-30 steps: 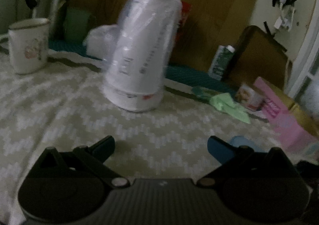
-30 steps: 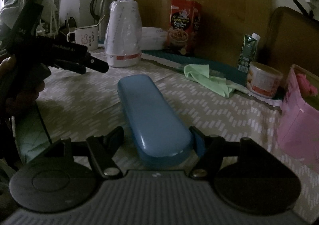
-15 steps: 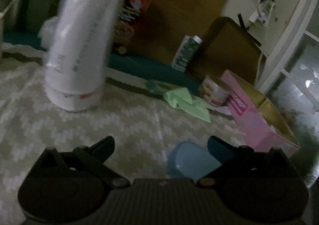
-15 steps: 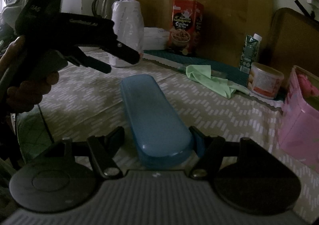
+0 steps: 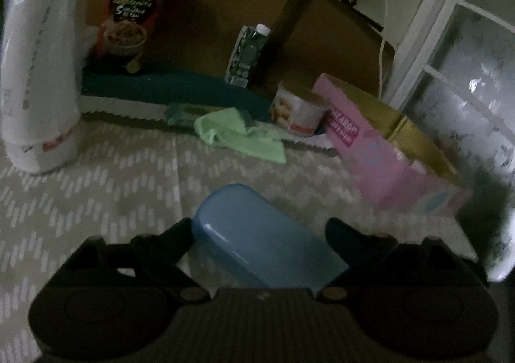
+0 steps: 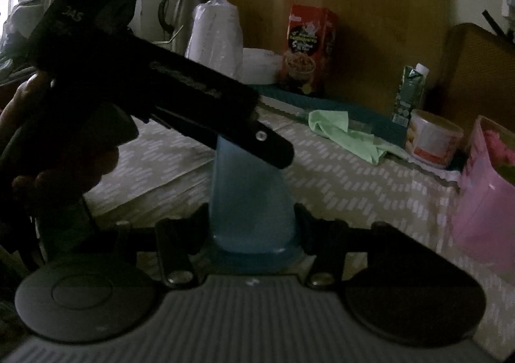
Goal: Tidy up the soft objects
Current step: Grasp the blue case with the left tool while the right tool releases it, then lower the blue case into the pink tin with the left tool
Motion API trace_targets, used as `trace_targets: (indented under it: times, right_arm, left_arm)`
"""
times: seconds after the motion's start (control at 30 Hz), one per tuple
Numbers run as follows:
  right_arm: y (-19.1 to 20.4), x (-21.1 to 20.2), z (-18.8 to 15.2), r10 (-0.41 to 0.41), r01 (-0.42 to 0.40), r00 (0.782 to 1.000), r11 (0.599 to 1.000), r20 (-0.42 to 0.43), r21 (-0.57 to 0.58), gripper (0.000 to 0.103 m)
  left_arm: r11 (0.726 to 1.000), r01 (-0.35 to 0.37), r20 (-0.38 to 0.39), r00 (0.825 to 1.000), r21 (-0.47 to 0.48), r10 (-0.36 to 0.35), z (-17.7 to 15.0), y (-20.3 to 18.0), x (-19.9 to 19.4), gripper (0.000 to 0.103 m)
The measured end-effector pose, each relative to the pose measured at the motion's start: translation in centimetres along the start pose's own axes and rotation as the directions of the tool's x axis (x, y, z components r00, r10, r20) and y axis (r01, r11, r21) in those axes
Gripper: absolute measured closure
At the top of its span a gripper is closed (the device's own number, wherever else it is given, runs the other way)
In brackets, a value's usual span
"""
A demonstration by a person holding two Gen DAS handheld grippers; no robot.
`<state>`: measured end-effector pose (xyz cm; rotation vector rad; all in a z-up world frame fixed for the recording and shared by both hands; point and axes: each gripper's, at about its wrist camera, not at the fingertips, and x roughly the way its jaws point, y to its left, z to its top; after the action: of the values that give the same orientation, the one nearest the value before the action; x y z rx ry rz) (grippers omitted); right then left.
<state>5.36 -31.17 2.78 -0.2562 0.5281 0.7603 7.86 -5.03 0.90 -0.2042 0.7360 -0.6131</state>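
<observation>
The right tool (image 6: 251, 227) clamps the near end of the blue case (image 6: 249, 198), steadying it on the desk (image 6: 354, 189). The left tool (image 5: 257, 231), spread wide, straddles its far end, probably to open it for the green cloth (image 5: 238, 134) beyond.

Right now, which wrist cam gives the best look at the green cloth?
Left wrist view: the green cloth lies crumpled on the patterned tablecloth, fully unobstructed, in front of the round tin. The right wrist view also shows the cloth, but smaller and farther off, with the left gripper filling much of the frame beside it.
</observation>
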Motion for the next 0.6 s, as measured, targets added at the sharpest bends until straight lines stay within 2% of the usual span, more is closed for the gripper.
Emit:
trace_targets:
  times: [0.13, 0.27, 0.37, 0.43, 0.5, 0.6]
  right_arm:
    - [-0.3, -1.3, -0.1, -0.05, 0.048, 0.996, 0.999, 0.077, 0.02, 0.047]
    - [-2.2, -3.2, 1.1, -0.134, 0.127, 0.977, 0.99, 0.166, 0.052, 0.047]
    - [-4.2, -4.7, 2.2, -0.222, 0.215, 0.949, 0.975, 0.226, 0.055, 0.047]
    - [-5.6, -5.6, 2.5, -0.294, 0.289, 0.922, 0.956, 0.253, 0.057, 0.047]
    - [-7.3, -6.4, 2.7, -0.367, 0.361, 0.892, 0.93, 0.264, 0.075, 0.047]
    - [-10.1, -6.9, 2.3, -0.445, 0.427, 0.86, 0.895, 0.25, 0.126, 0.047]
  left_arm:
    - [0.999, 0.051, 0.037, 0.998, 0.013, -0.052, 2.5, -1.9, -0.3, 0.014]
    - [0.989, 0.078, 0.098, 0.991, 0.128, -0.09, 5.7, -6.5, 0.2, 0.014]
    - [0.975, 0.107, 0.119, 0.984, 0.195, -0.132, 8.1, -10.4, 1.7, 0.014]
    - [0.966, 0.13, 0.116, 0.981, 0.225, -0.159, 9.3, -12.9, 3.2, 0.014]
    - [0.958, 0.151, 0.101, 0.978, 0.245, -0.18, 10.2, -15.3, 5.1, 0.014]
    - [0.946, 0.181, 0.054, 0.978, 0.27, -0.203, 11.2, -18.4, 8.5, 0.014]
